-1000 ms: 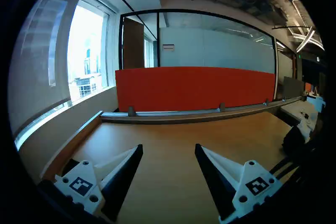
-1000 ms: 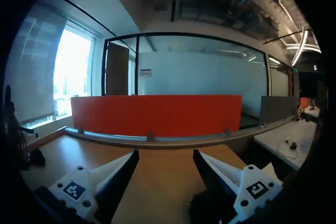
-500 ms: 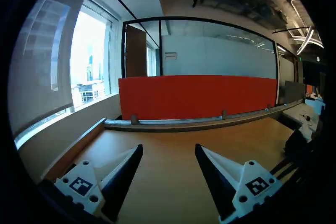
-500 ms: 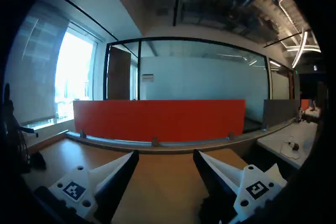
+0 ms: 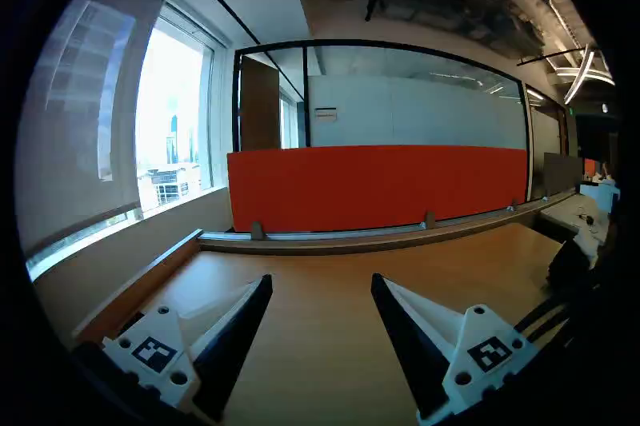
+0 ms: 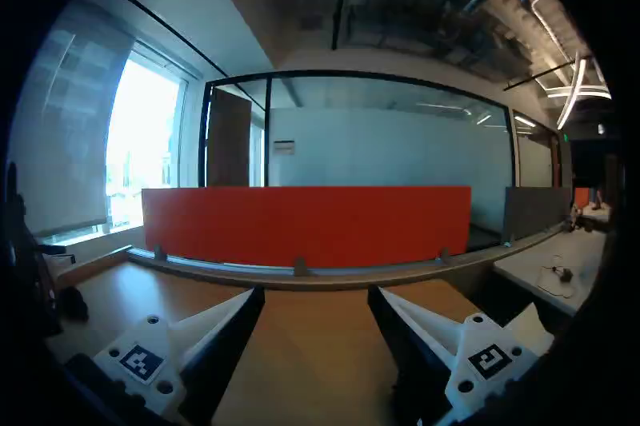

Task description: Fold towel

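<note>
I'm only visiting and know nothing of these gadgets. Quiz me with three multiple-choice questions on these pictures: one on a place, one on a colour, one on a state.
1. In the left gripper view, where is the window from the panel? A right. B left. C below.
2. The panel's colour? A green. B white. C orange-red.
3. The left gripper is: A open, empty. B shut on a towel. C shut on a cup.

1 B: the window is left of the panel.
2 C: it is plainly orange-red.
3 A: its jaws stand apart, with the desk showing between them.
</note>
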Available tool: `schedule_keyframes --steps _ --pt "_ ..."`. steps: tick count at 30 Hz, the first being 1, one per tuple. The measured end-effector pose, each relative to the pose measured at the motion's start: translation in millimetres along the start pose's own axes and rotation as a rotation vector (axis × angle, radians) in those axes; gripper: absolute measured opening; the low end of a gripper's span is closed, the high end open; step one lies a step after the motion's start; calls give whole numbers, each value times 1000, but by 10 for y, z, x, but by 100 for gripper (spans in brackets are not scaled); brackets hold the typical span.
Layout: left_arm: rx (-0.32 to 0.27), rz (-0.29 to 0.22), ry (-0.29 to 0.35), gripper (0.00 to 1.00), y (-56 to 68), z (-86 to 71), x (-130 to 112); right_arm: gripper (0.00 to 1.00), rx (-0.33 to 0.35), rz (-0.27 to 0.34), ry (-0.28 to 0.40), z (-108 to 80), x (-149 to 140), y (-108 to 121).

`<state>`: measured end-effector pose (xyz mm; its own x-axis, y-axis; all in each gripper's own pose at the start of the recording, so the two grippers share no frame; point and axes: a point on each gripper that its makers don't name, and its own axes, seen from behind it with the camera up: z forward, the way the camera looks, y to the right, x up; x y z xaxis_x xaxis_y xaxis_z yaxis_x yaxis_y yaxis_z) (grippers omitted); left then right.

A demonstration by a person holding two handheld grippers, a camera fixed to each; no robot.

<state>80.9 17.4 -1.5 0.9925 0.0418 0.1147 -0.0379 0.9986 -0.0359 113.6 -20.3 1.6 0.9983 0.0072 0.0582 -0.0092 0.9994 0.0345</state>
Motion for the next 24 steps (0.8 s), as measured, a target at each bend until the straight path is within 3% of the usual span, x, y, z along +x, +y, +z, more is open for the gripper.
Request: schedule_keyframes --steps 14,24 --pt "-9 38 43 92 -32 47 -409 100 10 46 8 63 -131 -191" --pt "5 54 86 92 -127 65 -626 100 -1 26 14 158 -193 -263"
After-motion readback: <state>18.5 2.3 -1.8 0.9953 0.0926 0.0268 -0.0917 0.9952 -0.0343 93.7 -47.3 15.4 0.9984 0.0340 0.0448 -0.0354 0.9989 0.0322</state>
